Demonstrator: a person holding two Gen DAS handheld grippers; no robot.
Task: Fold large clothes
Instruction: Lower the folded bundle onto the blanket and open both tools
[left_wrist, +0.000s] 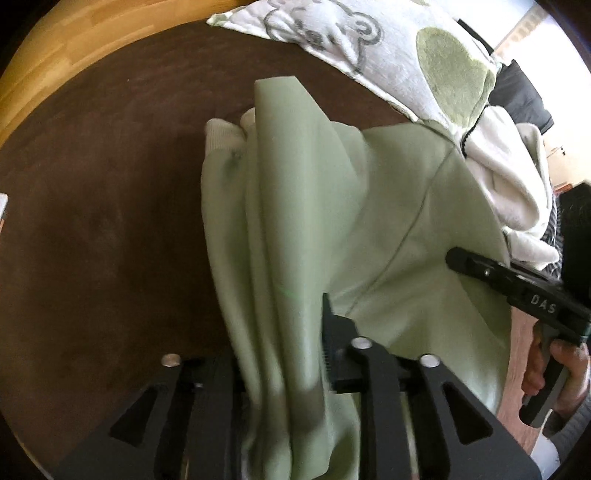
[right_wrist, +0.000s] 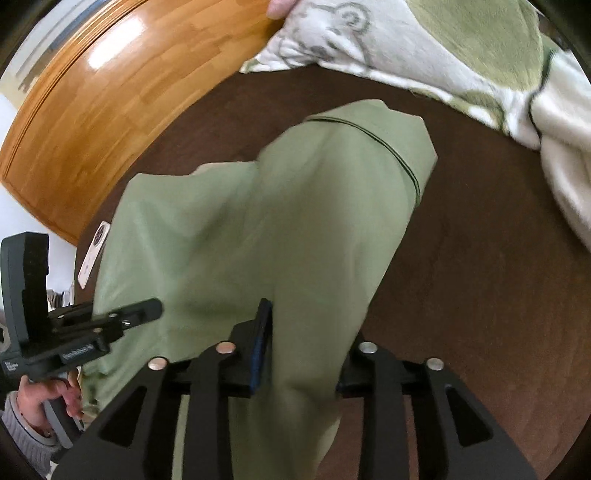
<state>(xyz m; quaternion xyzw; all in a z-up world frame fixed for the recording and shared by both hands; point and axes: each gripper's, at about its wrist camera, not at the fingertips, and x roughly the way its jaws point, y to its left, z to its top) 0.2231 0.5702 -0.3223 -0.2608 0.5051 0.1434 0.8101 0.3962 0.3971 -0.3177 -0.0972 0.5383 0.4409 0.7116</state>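
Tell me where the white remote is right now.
In the right wrist view, the white remote lies at left on the brown surface, partly tucked under the green garment's edge.

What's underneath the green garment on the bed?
The green garment drapes over a dark brown cover, which shows all around it. A white remote pokes out beside its edge. Whatever lies directly beneath the fabric is hidden.

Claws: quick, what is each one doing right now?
Left claw: closed on the green garment.
Right claw: closed on the same green garment.

"DAS" on right hand-held gripper (left_wrist: 458, 258)
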